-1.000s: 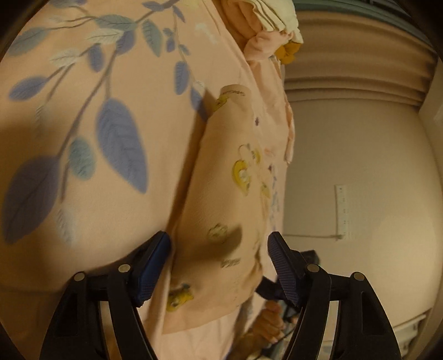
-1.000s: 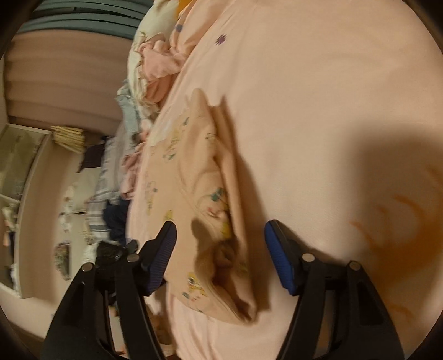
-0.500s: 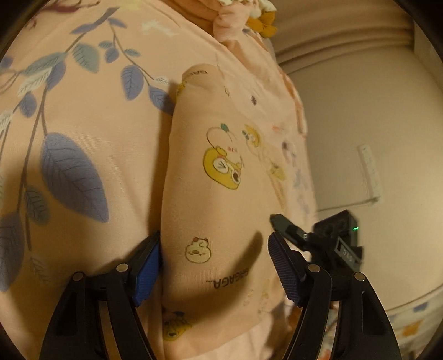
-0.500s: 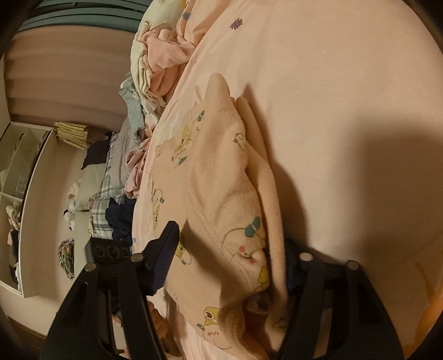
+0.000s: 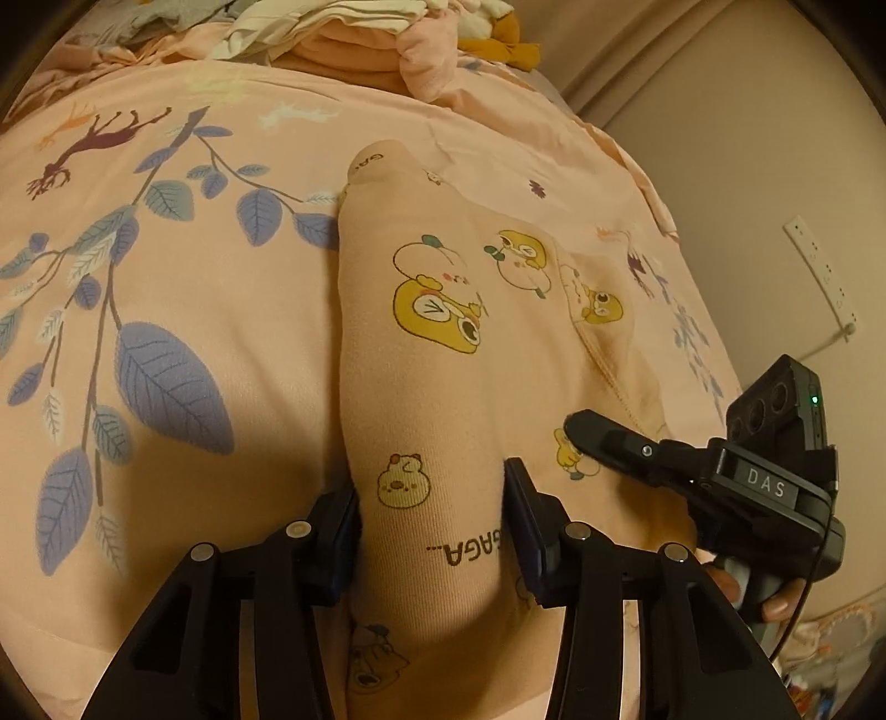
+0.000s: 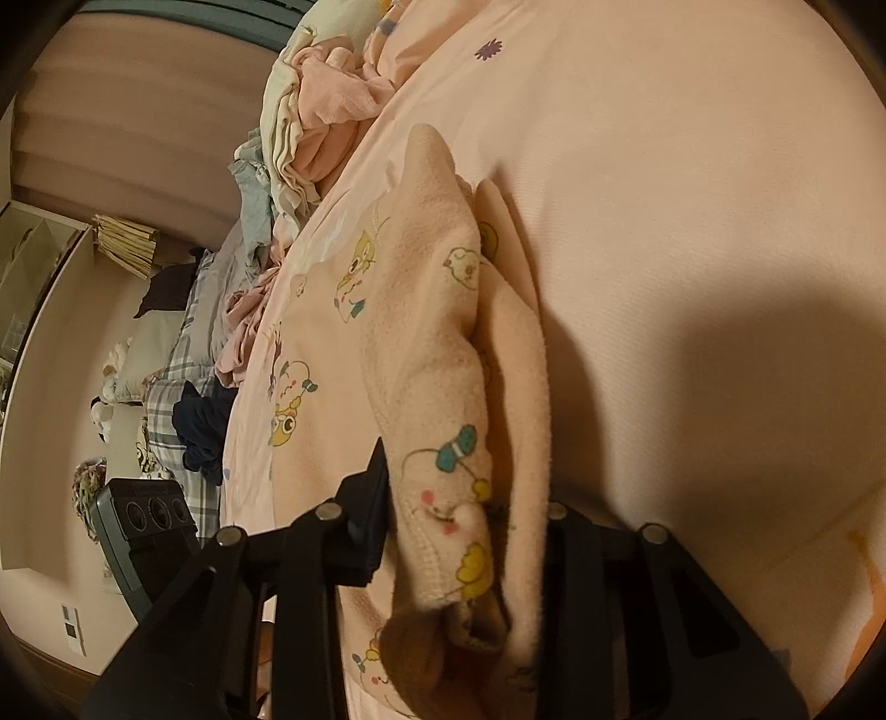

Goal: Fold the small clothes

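A small peach garment (image 5: 437,354) printed with yellow cartoon animals lies on a peach bedspread (image 5: 166,310) with blue leaves. My left gripper (image 5: 432,531) straddles a raised fold at the garment's near end, jaws pressed against the cloth on both sides. My right gripper (image 6: 465,526) closes on a bunched fleecy edge of the same garment (image 6: 443,343); its right finger is hidden under the cloth. The right gripper (image 5: 692,471) also shows in the left wrist view, at the garment's right edge.
A heap of unfolded clothes (image 5: 360,39) lies at the far end of the bed; it also shows in the right wrist view (image 6: 315,122). More clothes and a plaid item (image 6: 183,354) lie along the bed's edge. A wall (image 5: 775,166) stands to the right.
Both grippers have moved in onto the garment and their jaws have narrowed around its folds. The garment now fills the gap of each gripper.
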`<state>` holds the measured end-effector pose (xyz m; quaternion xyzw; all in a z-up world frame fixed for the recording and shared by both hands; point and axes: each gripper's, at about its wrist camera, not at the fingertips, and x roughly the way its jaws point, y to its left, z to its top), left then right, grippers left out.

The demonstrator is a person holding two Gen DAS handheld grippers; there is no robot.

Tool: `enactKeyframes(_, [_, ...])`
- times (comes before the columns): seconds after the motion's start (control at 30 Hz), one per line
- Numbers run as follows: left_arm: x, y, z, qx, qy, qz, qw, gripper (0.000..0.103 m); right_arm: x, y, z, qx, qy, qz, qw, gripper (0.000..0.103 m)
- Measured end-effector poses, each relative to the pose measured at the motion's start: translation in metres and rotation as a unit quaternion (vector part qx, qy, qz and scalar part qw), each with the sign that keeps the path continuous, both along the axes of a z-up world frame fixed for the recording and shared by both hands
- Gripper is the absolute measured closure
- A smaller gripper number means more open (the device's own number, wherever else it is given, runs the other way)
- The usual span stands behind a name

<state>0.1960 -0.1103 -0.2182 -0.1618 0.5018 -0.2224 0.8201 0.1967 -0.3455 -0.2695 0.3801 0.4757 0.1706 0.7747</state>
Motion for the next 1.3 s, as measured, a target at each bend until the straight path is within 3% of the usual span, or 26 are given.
enactKeyframes(0.2, [0.000,-0.002,0.001,0.007,-0.006,0.003,1.0000,0.057,0.001,0.002,0.003,-0.005,0.002,-0.001,1.000,0.071])
enactKeyframes(0.37, [-0.004,-0.007,0.010,0.030,-0.030,-0.028,0.9987,0.066,-0.004,0.005,0.012,-0.014,-0.010,0.005,1.000,0.071])
enactKeyframes(0.53, [-0.008,0.006,0.034,-0.018,-0.051,-0.036,0.9979,0.069,-0.019,0.001,0.046,0.016,-0.073,0.013,0.997,0.073])
enactKeyframes(0.6, [-0.016,0.010,0.054,-0.026,-0.077,-0.033,0.9962,0.069,-0.025,-0.001,0.059,0.029,-0.097,0.012,0.995,0.074])
enactKeyframes(0.8, [-0.049,0.006,0.105,0.037,-0.167,-0.018,0.9852,0.069,-0.036,0.004,0.088,0.057,-0.150,0.023,0.987,0.074])
enactKeyframes(1.07, [-0.069,0.019,0.129,0.045,-0.200,-0.009,0.9786,0.069,-0.051,0.025,0.124,0.006,-0.196,0.050,0.979,0.073])
enactKeyframes(1.3, [-0.077,0.028,0.137,0.087,-0.233,0.013,0.9685,0.069,-0.040,0.040,0.131,0.010,-0.207,0.066,0.976,0.073])
